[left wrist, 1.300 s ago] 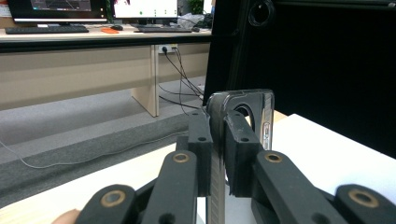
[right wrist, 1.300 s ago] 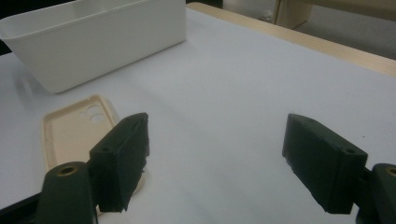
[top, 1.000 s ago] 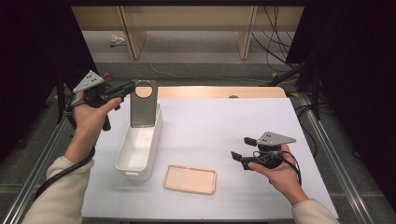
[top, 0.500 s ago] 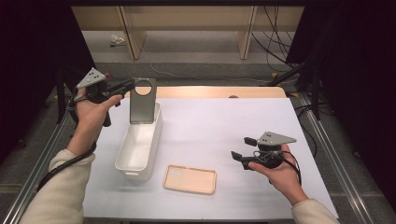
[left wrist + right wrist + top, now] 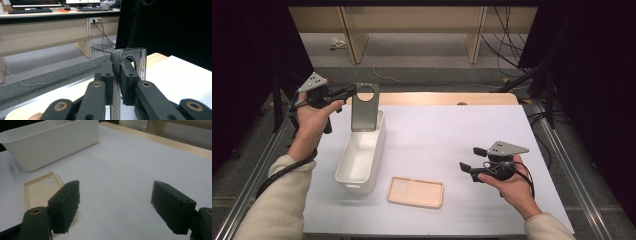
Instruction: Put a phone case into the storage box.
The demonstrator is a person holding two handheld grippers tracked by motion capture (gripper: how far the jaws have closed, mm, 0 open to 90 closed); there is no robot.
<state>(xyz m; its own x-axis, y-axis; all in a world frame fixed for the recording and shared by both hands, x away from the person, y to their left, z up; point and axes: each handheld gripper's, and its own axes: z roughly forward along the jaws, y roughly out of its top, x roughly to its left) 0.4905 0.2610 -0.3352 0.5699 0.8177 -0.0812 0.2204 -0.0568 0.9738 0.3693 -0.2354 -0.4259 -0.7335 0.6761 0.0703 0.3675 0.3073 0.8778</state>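
My left gripper (image 5: 348, 93) is shut on the upper edge of a dark grey phone case (image 5: 364, 111). The case hangs upright with its round camera hole at the top and its lower edge at the far end of a white bin (image 5: 357, 186). In the left gripper view the pads (image 5: 107, 75) press on the grey phone case (image 5: 130, 56) from both sides. A beige phone case (image 5: 415, 192) lies flat on the white table in front of the bin. My right gripper (image 5: 471, 158) rests open to the right of it, jaws wide apart over bare table, left gripper (image 5: 116, 68) and right gripper (image 5: 117, 202) alike pointing level.
The beige case (image 5: 37, 192) and the bin (image 5: 50, 142) lie ahead and left of the right gripper's jaws. A wooden table edge (image 5: 437, 98) runs along the far side, with metal rails at both sides. Desk legs and cables stand on the floor beyond.
The left hand has edged slightly farther away, with the grey case still upright at the bin's far end. The right hand has kept still.
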